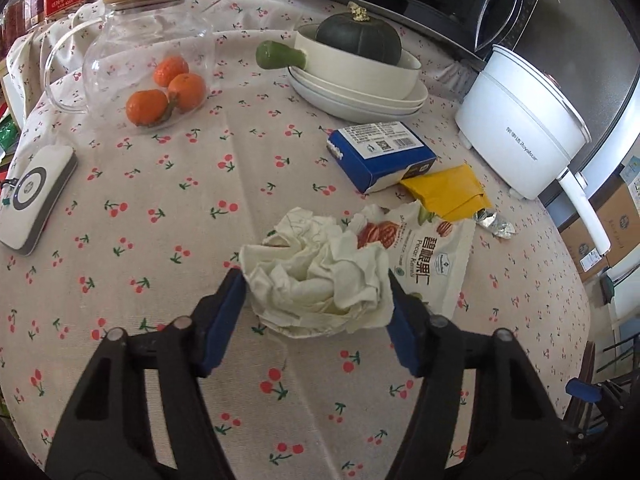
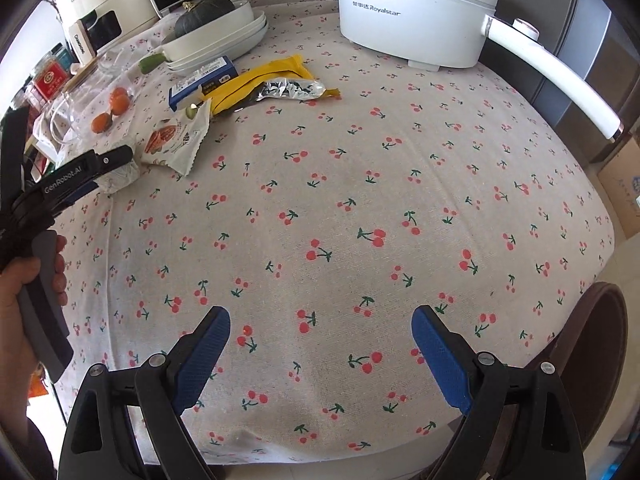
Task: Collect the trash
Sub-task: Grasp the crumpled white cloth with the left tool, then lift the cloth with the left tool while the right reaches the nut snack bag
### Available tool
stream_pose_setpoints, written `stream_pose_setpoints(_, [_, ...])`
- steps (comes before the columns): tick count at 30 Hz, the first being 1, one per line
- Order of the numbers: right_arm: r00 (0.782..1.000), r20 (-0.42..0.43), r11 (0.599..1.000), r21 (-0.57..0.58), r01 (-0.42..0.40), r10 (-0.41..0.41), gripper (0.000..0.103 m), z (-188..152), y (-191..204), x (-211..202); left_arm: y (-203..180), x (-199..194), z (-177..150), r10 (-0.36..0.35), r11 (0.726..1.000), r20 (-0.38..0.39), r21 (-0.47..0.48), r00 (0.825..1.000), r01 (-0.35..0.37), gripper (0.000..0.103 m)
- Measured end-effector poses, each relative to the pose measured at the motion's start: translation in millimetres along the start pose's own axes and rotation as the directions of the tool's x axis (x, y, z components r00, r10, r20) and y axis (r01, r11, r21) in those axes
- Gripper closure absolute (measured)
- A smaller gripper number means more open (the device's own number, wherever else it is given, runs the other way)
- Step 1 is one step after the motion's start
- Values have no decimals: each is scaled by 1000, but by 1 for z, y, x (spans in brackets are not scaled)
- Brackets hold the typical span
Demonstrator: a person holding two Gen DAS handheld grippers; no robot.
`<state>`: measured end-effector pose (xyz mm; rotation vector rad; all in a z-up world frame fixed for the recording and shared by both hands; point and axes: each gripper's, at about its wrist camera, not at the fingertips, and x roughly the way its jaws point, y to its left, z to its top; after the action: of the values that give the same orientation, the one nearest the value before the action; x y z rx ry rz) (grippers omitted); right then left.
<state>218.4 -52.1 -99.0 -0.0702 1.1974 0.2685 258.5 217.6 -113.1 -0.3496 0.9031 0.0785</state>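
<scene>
A crumpled white tissue (image 1: 320,264) lies on the cherry-print tablecloth (image 1: 180,208). My left gripper (image 1: 315,282) straddles it, and both blue pads touch its sides. From the right wrist view the same tissue (image 2: 120,179) sits in the left gripper (image 2: 114,168), which a hand holds. A torn pecan snack wrapper (image 1: 432,256) lies just right of the tissue, partly under it. Beyond are a yellow packet (image 1: 448,192) and a crinkled foil wrapper (image 1: 494,222). My right gripper (image 2: 320,332) stands open over bare cloth near the table's front edge, with nothing between its fingers.
A blue box (image 1: 380,156) lies behind the wrappers. Stacked white dishes (image 1: 360,92) hold a dark pumpkin. A white electric pot (image 1: 520,128) stands at the right. A tipped glass jug (image 1: 148,52) with oranges and a white device (image 1: 36,196) are at the left. A brown seat (image 2: 600,360) is off the table's right corner.
</scene>
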Motion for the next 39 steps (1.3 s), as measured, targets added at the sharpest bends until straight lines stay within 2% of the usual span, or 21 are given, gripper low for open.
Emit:
stream_pose_setpoints(1, [1000,6,1000,10,-2,2,9,1,0,-1,1,-3,2,-6,1000,4,-5,1000,6,45])
stream_pose_setpoints(4, [999,27,999,48,-18,16,9,6,2,-3,6,-20,6,1,1000,36,1,999,-1,45])
stream_pose_setpoints(7, [998,59,996,86,-30,25,9,19,9,-4,12,-38,8,66,997,54,46,996,-69,45])
stream_pose_setpoints(9, [996,84,995,100,-26,18,9,31,19,-2,25,-46,6,78,996,55,36,995,-80,45])
stream_pose_setpoints(16, [988,141,995,65,-71,61,9,74,83,28,72,-53,-12,118,992,16,-41,993,-118,45])
stream_pose_setpoints(21, [988,140,995,62,-75,66,9,101,126,59,86,-50,-18,100,992,-6,-71,995,-100,45])
stream_pose_setpoints(29, [990,137,994,106,21,-36,9,126,155,94,82,-47,-18,96,994,-1,-49,995,-96,45])
stream_pose_setpoints(32, [988,145,992,126,34,-52,4,129,157,101,83,-46,-17,92,994,0,-50,996,-92,45])
stream_pose_setpoints(37, [984,139,993,58,105,-113,3,129,169,114,84,-46,-18,88,995,2,-50,996,-88,45])
stream_pose_setpoints(39, [982,154,993,62,98,-107,3,127,168,114,84,-47,-18,90,995,0,-51,996,-90,45])
